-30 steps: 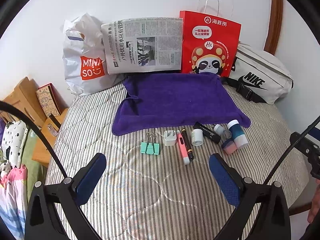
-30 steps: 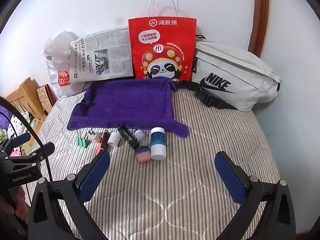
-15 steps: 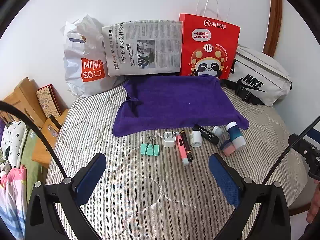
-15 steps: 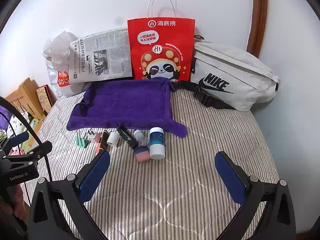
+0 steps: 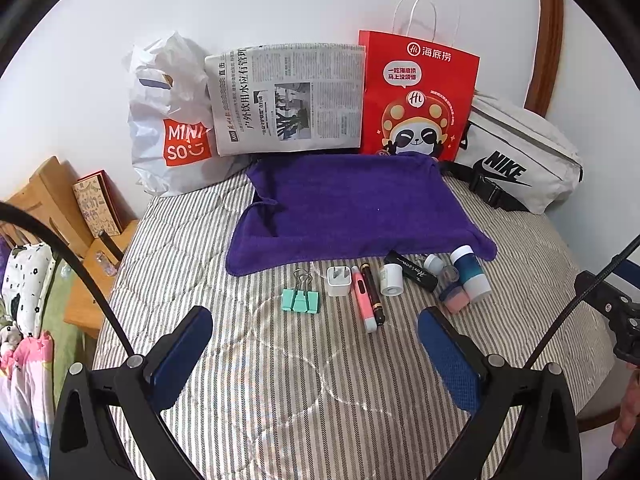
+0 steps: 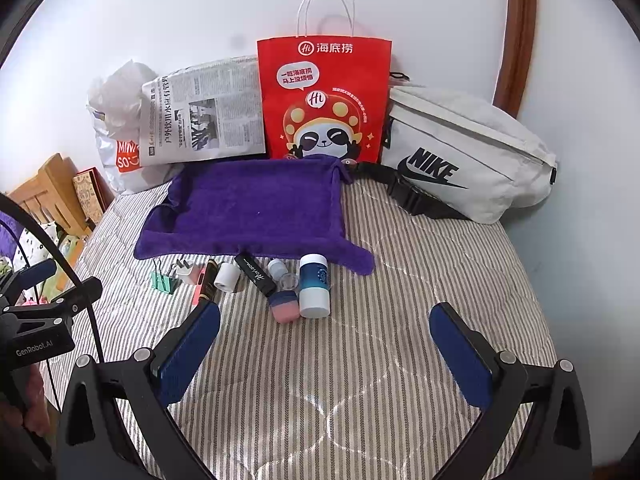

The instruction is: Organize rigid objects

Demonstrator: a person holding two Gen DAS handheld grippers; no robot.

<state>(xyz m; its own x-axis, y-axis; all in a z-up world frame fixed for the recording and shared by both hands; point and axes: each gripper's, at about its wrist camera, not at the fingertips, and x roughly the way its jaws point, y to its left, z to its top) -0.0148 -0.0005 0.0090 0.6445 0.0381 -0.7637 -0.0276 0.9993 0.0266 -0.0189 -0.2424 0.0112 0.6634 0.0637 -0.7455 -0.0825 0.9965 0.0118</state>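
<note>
A row of small items lies on the striped bedspread in front of a purple towel [image 5: 356,208] [image 6: 256,208]: a teal binder clip [image 5: 300,299] [image 6: 163,280], a white plug adapter [image 5: 338,281], a pink pen [image 5: 364,303], a black pen [image 5: 372,294], a small white bottle [image 5: 391,279] [image 6: 227,277], a black tube [image 5: 412,271] [image 6: 256,274], a pink eraser [image 6: 285,307] and a blue-and-white bottle [image 5: 470,274] [image 6: 315,285]. My left gripper [image 5: 312,342] hovers open just short of the row. My right gripper [image 6: 325,338] is open too, near the bottle and eraser, holding nothing.
Against the back wall stand a white shopping bag [image 5: 168,128], a newspaper [image 5: 288,96], a red paper bag [image 5: 416,96] [image 6: 324,96] and a white waist bag [image 5: 516,160] [image 6: 464,160]. A wooden bedside stand [image 5: 52,208] sits left of the bed.
Both grippers have tilted or drawn back slightly, so the row of items sits a little farther up in each view. Nothing was picked up or moved.
</note>
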